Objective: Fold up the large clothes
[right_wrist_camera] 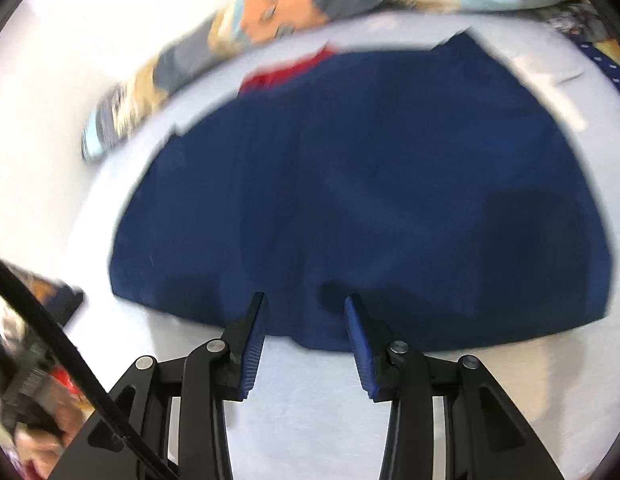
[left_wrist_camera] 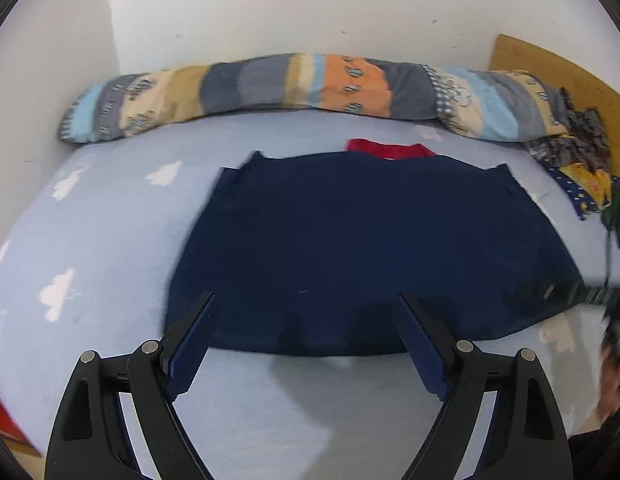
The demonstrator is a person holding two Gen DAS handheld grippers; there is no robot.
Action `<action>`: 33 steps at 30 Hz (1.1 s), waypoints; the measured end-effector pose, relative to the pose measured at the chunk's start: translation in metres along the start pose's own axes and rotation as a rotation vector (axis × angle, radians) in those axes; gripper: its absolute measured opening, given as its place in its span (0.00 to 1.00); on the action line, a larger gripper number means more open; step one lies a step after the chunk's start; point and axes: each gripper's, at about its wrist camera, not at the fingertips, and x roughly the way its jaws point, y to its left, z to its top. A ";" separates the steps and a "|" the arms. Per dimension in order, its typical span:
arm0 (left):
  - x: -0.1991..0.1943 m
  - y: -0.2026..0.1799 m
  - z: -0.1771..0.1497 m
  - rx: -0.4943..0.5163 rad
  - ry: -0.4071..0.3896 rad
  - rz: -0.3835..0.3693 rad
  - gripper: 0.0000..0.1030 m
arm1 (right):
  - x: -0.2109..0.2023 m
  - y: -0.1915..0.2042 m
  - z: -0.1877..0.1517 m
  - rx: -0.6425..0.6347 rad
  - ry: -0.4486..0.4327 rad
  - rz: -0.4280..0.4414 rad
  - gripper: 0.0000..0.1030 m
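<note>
A navy blue garment (left_wrist_camera: 361,248) lies spread flat on the bed, with a strip of red fabric (left_wrist_camera: 389,148) showing at its far edge. My left gripper (left_wrist_camera: 306,298) hovers over the garment's near hem, jaws wide open and nothing between them. In the right wrist view the same garment (right_wrist_camera: 369,180) fills the middle of a blurred picture. My right gripper (right_wrist_camera: 306,298) stands partly open over the near hem, and its pads (right_wrist_camera: 359,344) grip no cloth.
The bed has a light blue sheet (left_wrist_camera: 110,240) with white clouds. A long patchwork bolster (left_wrist_camera: 294,84) lies along the white wall. Patterned clothes (left_wrist_camera: 577,160) are piled at the right by a wooden board (left_wrist_camera: 549,68). A hand (right_wrist_camera: 42,420) and a black cable (right_wrist_camera: 70,344) show at lower left.
</note>
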 end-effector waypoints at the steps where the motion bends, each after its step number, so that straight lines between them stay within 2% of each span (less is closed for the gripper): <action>1: 0.007 -0.001 0.003 -0.002 0.007 -0.009 0.85 | -0.011 -0.012 0.008 0.041 -0.031 0.020 0.45; 3: 0.028 -0.005 0.014 -0.003 0.025 -0.042 0.85 | -0.035 -0.051 0.018 0.153 -0.095 0.056 0.52; 7: 0.067 -0.018 0.024 -0.012 0.044 -0.060 0.85 | -0.059 -0.116 0.019 0.310 -0.121 0.067 0.52; 9: 0.085 -0.027 0.028 -0.016 0.085 -0.062 0.82 | -0.065 -0.129 0.016 0.353 -0.124 0.060 0.52; 12: 0.096 -0.040 0.032 0.013 0.078 -0.036 0.82 | -0.069 -0.142 0.013 0.380 -0.124 0.057 0.52; 14: 0.102 -0.046 0.033 0.031 0.070 -0.022 0.82 | -0.066 -0.138 0.013 0.353 -0.115 0.041 0.52; 18: 0.118 -0.049 0.028 0.055 0.084 0.029 0.82 | -0.041 -0.094 0.017 0.181 -0.061 0.001 0.52; 22: 0.129 -0.041 0.022 0.048 0.122 0.056 0.82 | 0.004 -0.050 0.015 0.096 0.025 0.031 0.52; 26: 0.129 -0.034 0.018 0.058 0.115 0.082 0.82 | 0.038 -0.041 0.007 0.093 0.107 0.030 0.52; 33: 0.114 -0.036 0.022 0.086 0.060 0.106 0.82 | 0.028 -0.048 0.003 0.113 0.087 0.039 0.52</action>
